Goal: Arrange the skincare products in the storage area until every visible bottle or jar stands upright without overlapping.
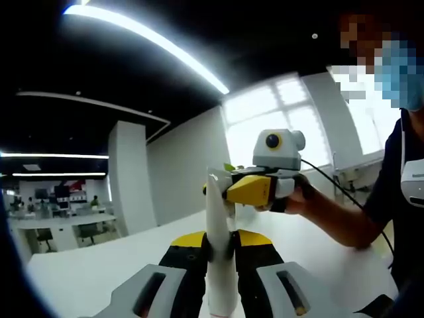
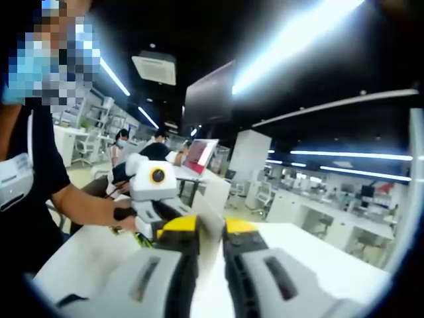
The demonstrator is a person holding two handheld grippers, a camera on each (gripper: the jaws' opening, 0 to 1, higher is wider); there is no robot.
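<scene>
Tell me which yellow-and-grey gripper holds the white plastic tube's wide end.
The left gripper: the white plastic tube rises from between its jaws. The right gripper, carried in a hand, meets only the narrow tip.

Left gripper [image 1: 220, 255] jaws clamp a white tube; right gripper [image 2: 211, 248] jaws nearly closed, facing it.

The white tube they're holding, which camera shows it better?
The left gripper view: the white tube stands lit and full-length between that gripper's jaws. In the right gripper view the tube is a dim sliver between the right gripper's jaws.
</scene>
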